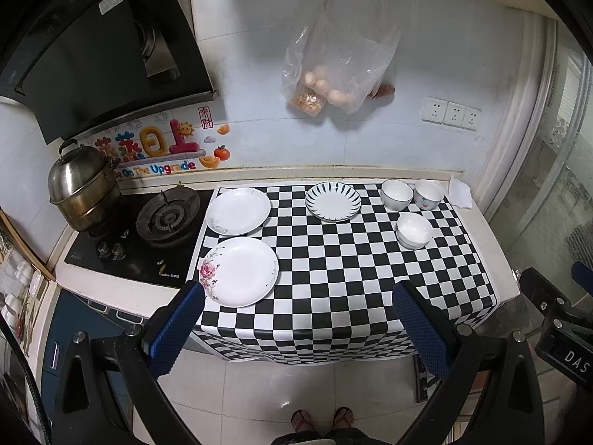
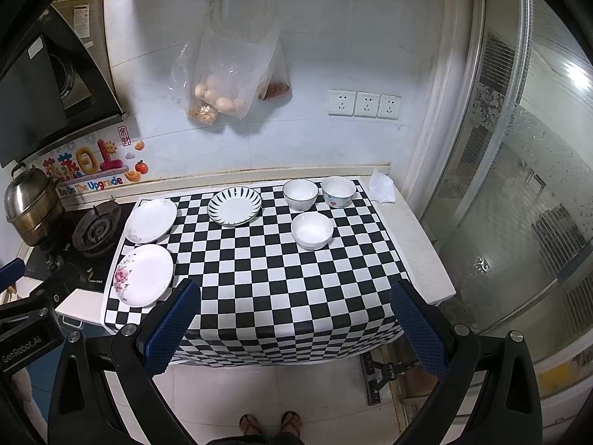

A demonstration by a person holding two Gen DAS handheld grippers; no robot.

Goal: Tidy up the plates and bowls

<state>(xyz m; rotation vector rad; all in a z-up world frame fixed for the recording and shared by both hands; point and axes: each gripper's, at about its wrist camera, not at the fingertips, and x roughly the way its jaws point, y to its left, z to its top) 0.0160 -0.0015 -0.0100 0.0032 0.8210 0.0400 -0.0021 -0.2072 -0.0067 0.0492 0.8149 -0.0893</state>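
Both grippers wide apart, empty, held off the near edge: left gripper [image 1: 298, 319], right gripper [image 2: 294, 317]. Three plates on the checkered cloth [image 2: 259, 278] at left: rose plate [image 1: 239, 271] nearest, white plate [image 1: 238, 210] behind it, striped plate [image 1: 333, 201] at back centre. Three bowls at right, none stacked: plain bowl [image 2: 311, 230] in front, rimmed bowl [image 2: 300, 194] and patterned bowl [image 2: 338, 191] behind. Tabletop [image 2: 426, 259] mostly covered. Steel pot [image 1: 83, 185] partly cut off in the right view. Hanging bag [image 1: 333, 70] contents unclear. Person's feet [image 1: 321, 419] only.
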